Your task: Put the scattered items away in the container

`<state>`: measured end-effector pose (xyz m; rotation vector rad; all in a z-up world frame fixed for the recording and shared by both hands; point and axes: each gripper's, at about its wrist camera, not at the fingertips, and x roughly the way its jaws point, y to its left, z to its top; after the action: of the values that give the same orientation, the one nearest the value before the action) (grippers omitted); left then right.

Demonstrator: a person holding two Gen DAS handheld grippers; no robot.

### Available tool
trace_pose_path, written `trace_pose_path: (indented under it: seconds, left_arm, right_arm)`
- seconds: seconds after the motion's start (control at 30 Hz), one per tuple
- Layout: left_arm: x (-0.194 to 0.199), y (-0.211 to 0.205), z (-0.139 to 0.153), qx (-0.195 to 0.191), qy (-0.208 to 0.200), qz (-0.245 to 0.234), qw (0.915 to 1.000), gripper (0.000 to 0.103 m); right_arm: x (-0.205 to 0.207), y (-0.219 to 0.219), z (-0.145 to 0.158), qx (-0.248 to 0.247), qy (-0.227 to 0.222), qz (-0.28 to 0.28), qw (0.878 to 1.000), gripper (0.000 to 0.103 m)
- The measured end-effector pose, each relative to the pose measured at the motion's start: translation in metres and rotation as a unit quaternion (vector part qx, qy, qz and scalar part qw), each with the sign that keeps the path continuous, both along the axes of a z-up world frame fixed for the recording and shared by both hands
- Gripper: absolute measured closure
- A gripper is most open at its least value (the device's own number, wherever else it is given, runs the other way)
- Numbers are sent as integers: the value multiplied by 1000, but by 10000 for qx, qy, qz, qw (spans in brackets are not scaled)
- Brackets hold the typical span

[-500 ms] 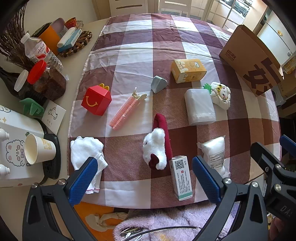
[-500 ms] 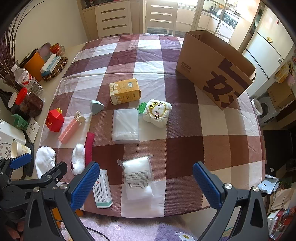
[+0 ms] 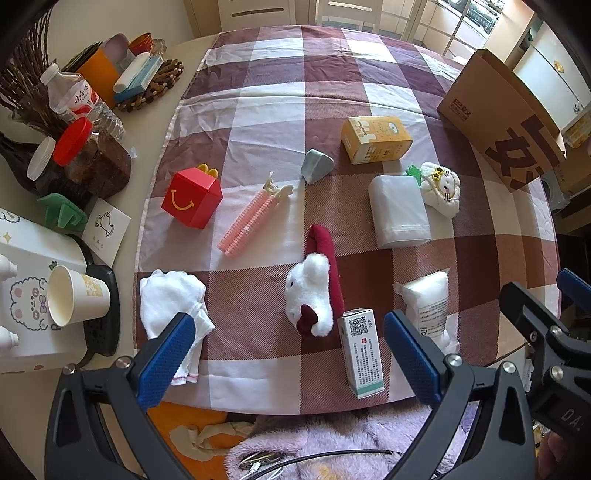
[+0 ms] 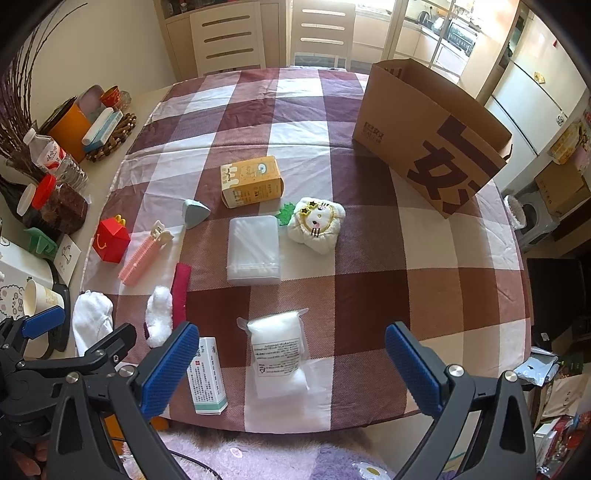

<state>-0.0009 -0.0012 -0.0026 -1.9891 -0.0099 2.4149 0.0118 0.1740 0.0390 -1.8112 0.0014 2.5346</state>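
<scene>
1. Since half a second before, nothing on the cloth had shifted, and both views had kept nearly the same framing.
2. The left gripper (image 3: 288,354) hung above the near table edge with its blue pads spread wide and nothing between them; the white-and-green medicine box (image 3: 362,354) lay below the gap, untouched.
3. The right gripper (image 4: 291,369) was likewise spread wide and empty above the sealed bag of white cotton (image 4: 279,350).
4. Close by lay a white plush with a red strap (image 3: 316,288) and a crumpled white cloth (image 3: 171,302).
5. Farther out rested a pink comb-like clip (image 3: 251,218), a red toy box (image 3: 192,201), a grey wedge (image 3: 316,166), a clear plastic pack (image 4: 253,249), a round cat plush (image 4: 317,225) just beside that pack, and a yellow carton (image 4: 251,181).
6. The brown cardboard container (image 4: 432,144) stood open at the far right of the table, well apart from both grippers.
7. The checked maroon-and-white tablecloth (image 4: 369,295) covered the table; bottles, jars and a paper cup (image 3: 74,295) crowded the bare left side.
8. Beyond stood a white chair (image 4: 321,33) and cabinets.
</scene>
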Motion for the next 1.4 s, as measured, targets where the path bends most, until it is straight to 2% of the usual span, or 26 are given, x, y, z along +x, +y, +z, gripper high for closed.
trace_pose_path:
  seconds: [1.4]
  left_arm:
    - [1, -1, 0, -24, 7, -26, 10000, 0]
  right_arm:
    - [3, 1, 2, -28, -15, 114, 9999, 0]
